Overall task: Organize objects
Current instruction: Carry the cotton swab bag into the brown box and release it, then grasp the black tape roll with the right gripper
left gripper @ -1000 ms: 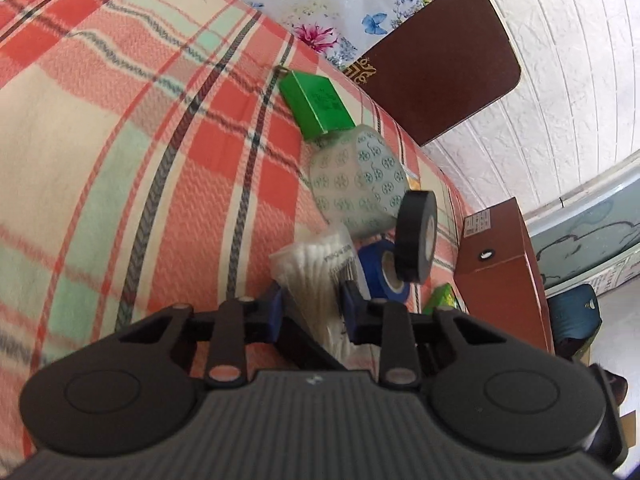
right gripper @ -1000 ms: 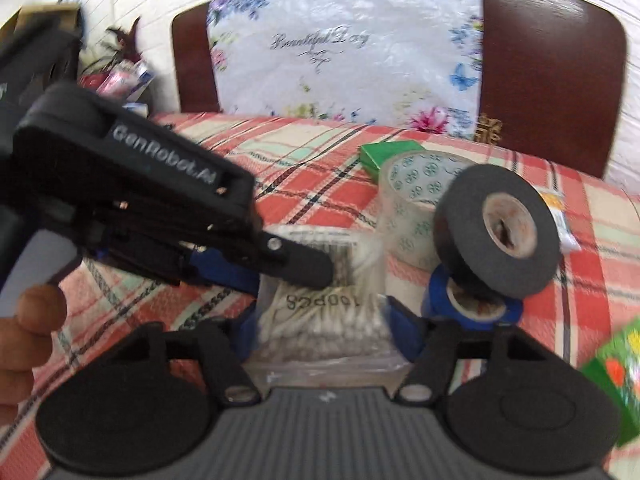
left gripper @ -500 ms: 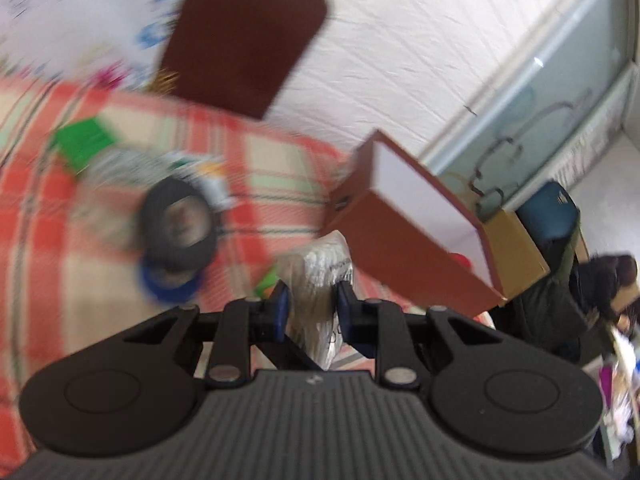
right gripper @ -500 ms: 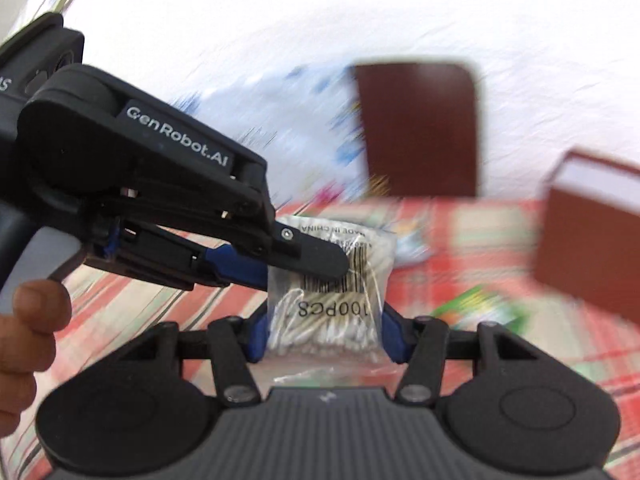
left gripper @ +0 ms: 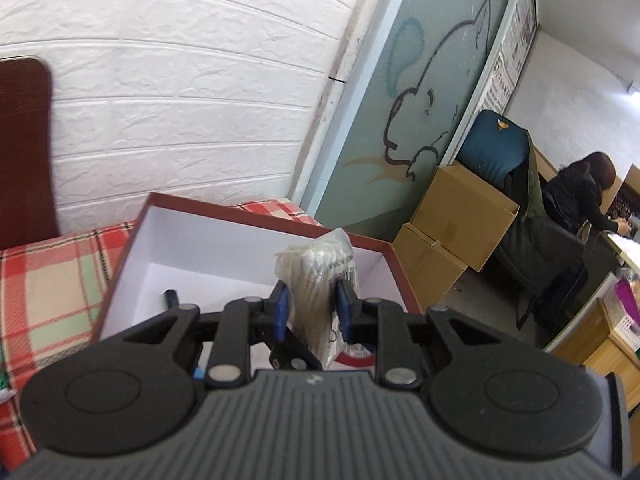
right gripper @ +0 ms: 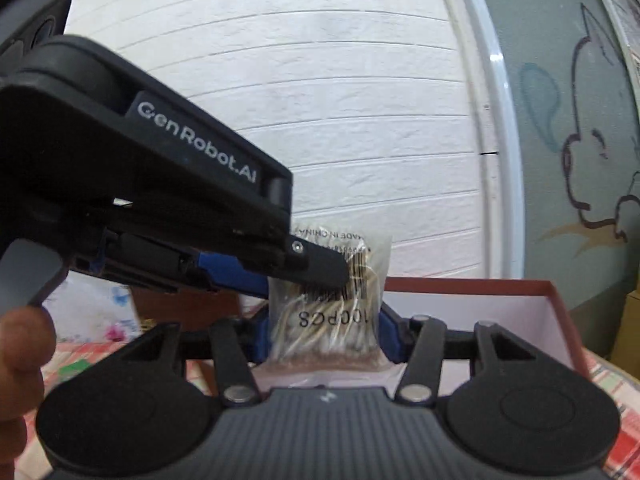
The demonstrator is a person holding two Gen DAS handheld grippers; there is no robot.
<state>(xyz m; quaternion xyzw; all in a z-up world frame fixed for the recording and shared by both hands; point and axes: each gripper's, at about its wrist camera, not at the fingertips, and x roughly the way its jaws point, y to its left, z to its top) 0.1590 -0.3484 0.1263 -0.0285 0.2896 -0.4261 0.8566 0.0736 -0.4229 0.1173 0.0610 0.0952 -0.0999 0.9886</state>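
Observation:
A clear bag of cotton swabs [left gripper: 316, 280] hangs above the open red-brown box [left gripper: 240, 216], which is white inside. My left gripper [left gripper: 312, 312] is shut on the bag, its blue pads squeezing both sides. In the right wrist view the same bag [right gripper: 324, 316] sits between the pads of my right gripper [right gripper: 324, 332]; its jaws are closing and the pads touch the bag's sides. The left gripper's finger [right gripper: 316, 264] reaches in from the left over the bag's barcode. The box rim [right gripper: 480, 282] lies just behind. A small dark object [left gripper: 170, 296] lies in the box.
The box stands on a red plaid cloth [left gripper: 48, 280] near a white brick wall. A brown chair back [left gripper: 24, 148] is at the left. Cardboard boxes [left gripper: 460, 216], a blue chair [left gripper: 492, 152] and a seated person [left gripper: 580, 196] are off to the right. A thumb [right gripper: 20, 352] shows at the left edge.
Both grippers have carried the bag up and to the right, from beside the tape rolls on the cloth to above the open box. The left gripper has rolled upright.

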